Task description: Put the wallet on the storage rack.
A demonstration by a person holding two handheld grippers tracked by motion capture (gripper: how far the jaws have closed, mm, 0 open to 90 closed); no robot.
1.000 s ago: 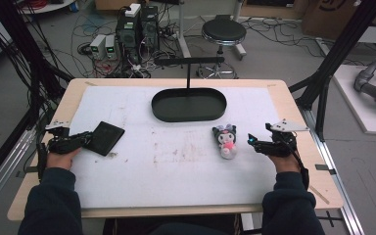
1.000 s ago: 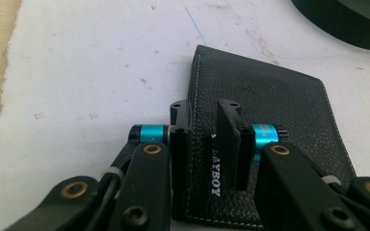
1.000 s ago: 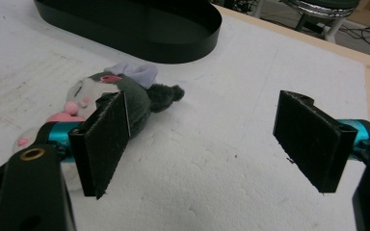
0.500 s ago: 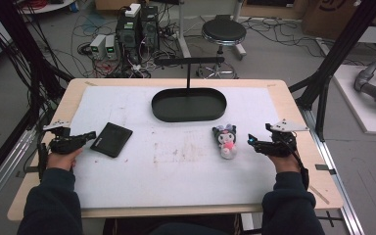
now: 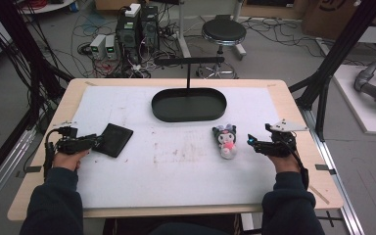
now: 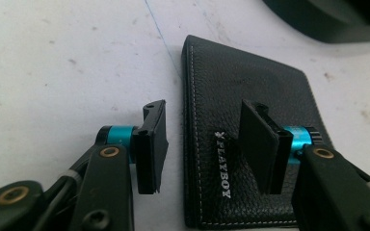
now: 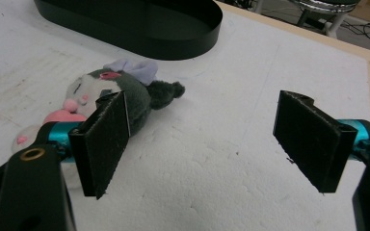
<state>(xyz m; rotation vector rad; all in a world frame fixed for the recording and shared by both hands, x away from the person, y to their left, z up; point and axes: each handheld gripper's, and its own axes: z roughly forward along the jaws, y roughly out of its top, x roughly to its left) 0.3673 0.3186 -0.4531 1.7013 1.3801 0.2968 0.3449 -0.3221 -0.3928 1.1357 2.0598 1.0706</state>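
A black oval tray (image 5: 188, 105) sits at the far middle of the desk (image 5: 176, 171), and nothing lies in it that the pictures show. A thin black post rises from behind the tray with a short crossbar on top.

Nearer the person than the tray and to its left, a black leather wallet (image 5: 112, 139) stamped PLAYBOY lies flat on the white cover. The left claw (image 5: 97, 143) is spread, its tips at the wallet's near left edge; in the left gripper view one pad hangs over the leather.

Nearer than the tray and to its right lies a small plush toy (image 5: 226, 141). The right claw (image 5: 251, 142) is spread wide just beside it, not touching.
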